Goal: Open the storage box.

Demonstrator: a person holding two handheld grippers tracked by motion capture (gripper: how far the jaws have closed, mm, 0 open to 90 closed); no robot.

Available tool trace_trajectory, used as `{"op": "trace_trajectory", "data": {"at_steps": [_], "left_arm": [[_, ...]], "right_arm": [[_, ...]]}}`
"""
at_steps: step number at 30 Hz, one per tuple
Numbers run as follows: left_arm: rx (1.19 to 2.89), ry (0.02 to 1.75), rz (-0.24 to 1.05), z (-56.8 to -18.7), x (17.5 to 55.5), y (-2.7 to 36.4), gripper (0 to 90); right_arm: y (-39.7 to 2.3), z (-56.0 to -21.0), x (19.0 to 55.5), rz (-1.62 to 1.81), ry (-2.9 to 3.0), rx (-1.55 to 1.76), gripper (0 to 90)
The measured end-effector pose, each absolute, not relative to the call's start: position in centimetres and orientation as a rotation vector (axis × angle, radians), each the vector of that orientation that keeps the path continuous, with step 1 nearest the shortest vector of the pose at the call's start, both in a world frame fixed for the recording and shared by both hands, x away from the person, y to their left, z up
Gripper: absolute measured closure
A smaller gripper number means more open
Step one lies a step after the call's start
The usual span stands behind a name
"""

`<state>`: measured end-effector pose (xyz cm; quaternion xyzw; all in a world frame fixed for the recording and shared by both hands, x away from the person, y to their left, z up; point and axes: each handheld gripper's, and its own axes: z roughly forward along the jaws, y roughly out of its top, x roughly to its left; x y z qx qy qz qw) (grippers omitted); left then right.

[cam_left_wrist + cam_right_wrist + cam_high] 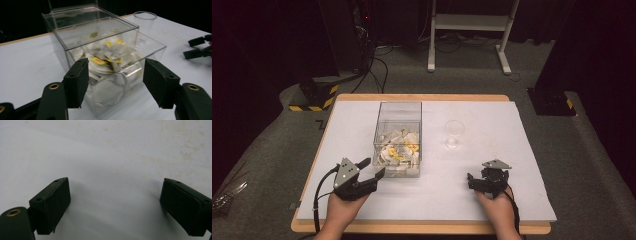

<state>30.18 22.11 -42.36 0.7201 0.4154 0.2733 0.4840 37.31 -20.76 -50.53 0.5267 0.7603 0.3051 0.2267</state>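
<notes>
Two grippers at white table: left gripper (pixel 371 169), jaws apart, empty, faces clear plastic box (pixel 397 140) at table centre, stuffed with soft paper tea bags (pixel 105 61). Box likely rigid, slick, light; grip outer walls. Right gripper (pixel 477 181), jaws apart, rests at 5 o'clock. Glass cup (pixel 453 133) at 2 o'clock.

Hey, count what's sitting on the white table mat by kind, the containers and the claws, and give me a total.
Clear box of tea bags: 1
Clear cup: 1
Claws, left claw and right claw: 2
Total: 4
</notes>
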Motion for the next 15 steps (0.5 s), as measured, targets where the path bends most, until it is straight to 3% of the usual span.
{"op": "trace_trajectory", "data": {"at_steps": [5,8,15], "left_arm": [[1.764,1.054,0.707,-42.4,31.9,22.7,36.4],[1.763,1.078,0.73,-42.5,32.7,22.8,45.9],[1.764,1.112,0.732,-43.8,33.9,22.3,55.8]], "right_arm": [[-20.8,-50.5,37.3,0.841,2.096,1.452,9.7],[-20.8,-50.5,37.3,0.841,2.096,1.452,9.7],[-20.8,-50.5,37.3,0.841,2.096,1.452,9.7]]}}
